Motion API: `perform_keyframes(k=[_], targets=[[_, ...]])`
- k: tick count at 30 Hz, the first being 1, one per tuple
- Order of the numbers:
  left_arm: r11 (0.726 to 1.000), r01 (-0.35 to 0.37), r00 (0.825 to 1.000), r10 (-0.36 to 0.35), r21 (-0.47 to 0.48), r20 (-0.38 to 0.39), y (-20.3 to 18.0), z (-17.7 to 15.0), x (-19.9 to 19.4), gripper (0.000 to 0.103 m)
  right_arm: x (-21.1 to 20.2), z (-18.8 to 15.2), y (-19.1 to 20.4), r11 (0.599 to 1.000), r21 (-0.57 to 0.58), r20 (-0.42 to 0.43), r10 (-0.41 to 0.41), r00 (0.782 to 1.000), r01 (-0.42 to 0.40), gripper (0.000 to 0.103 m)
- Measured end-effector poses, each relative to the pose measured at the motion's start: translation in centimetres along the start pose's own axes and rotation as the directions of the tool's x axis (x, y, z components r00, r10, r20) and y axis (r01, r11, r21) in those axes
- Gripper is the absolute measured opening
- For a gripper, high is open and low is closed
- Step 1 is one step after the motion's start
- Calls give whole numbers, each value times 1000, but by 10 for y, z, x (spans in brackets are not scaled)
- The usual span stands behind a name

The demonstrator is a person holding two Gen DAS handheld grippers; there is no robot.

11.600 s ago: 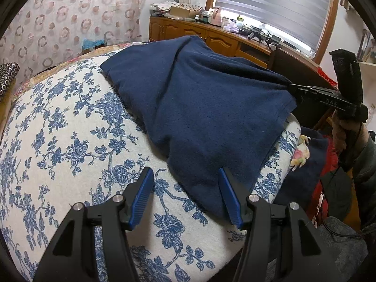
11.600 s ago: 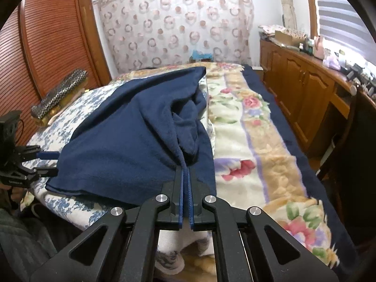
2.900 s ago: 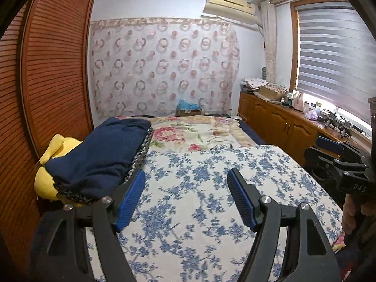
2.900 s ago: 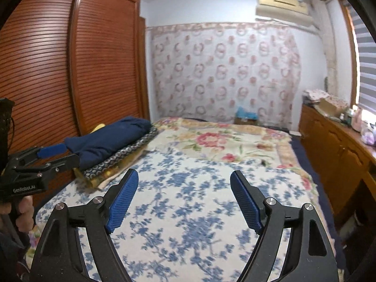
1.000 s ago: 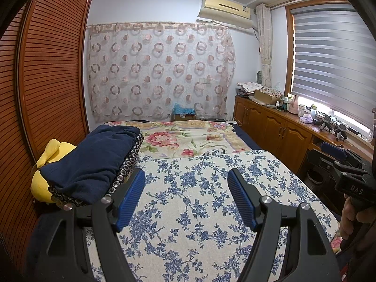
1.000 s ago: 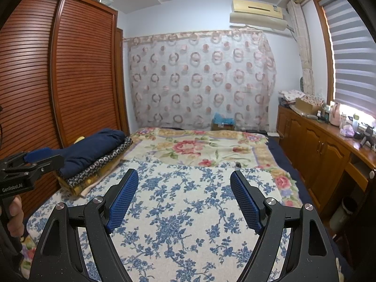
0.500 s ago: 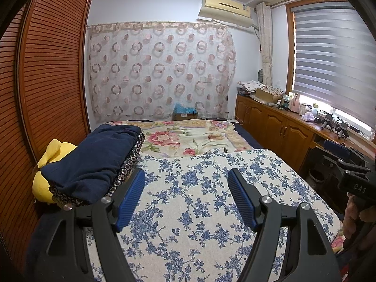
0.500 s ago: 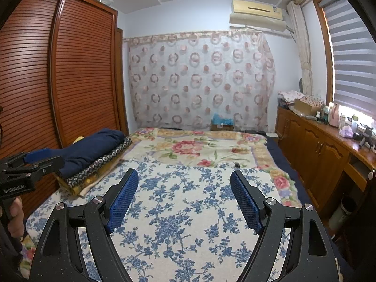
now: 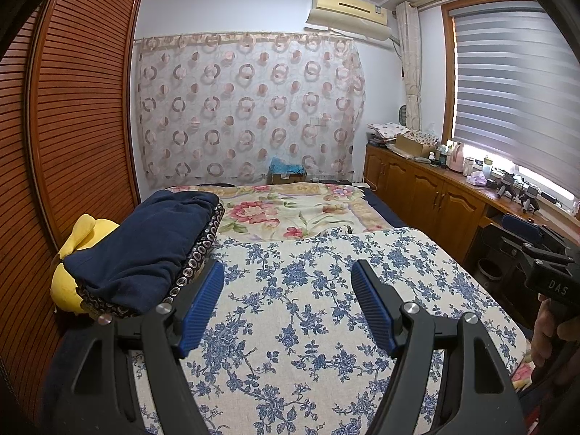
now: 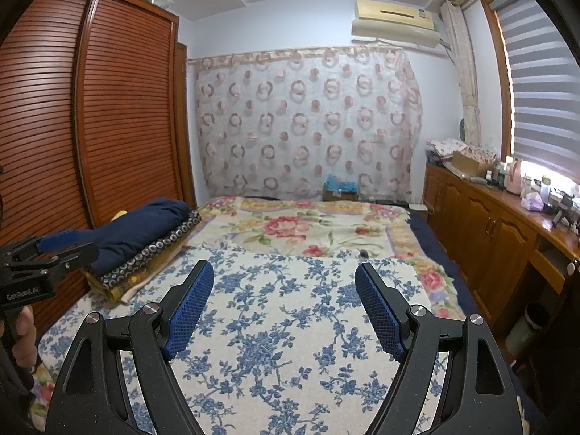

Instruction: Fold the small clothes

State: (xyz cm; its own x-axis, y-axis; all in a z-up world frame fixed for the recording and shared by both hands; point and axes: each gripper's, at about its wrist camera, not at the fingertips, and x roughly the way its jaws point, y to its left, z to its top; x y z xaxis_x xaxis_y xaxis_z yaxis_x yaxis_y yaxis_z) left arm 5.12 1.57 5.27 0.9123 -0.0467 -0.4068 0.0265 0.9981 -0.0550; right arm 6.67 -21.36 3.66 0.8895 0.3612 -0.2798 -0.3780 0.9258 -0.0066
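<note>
**Desk:** Garment [image 9: 145, 246] lying where now?

**Photographer:** Sitting folded, navy, on top of the pile [image 9: 201, 250] at the quilt's [image 9: 417, 272] left edge, beside the wardrobe [image 9: 79, 127]. No longer spreading across the quilt as seconds before.

**Desk:** Grippers holding anything?

**Photographer:** Holding nothing. Left gripper [image 9: 287, 266] hovering with jaws standing wide over bare quilt. Right gripper [image 10: 283, 265] doing likewise, having let go of the cloth pinched earlier. Both pointing slightly down toward the far curtain [image 9: 246, 108], well apart from the pile.

**Desk:** Meaning what for the folding?

**Photographer:** Looking finished for this piece, judging by the tidy stack. Seeing no further clothes waiting on the quilt. Probably pausing, or getting ready to fetch another item from out of view.

**Desk:** Anything else by the pile?

**Photographer:** Yellow toy [image 9: 83, 232] peeking out just beside it, on the wardrobe side.
</note>
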Motion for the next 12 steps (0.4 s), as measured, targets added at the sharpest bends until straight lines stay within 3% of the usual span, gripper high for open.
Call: perform_keyframes(k=[12], targets=[[1000,1,1000,-1,0,0,0,0,0,73,0,0,-1,1000,0,1,0,1000,0,82]])
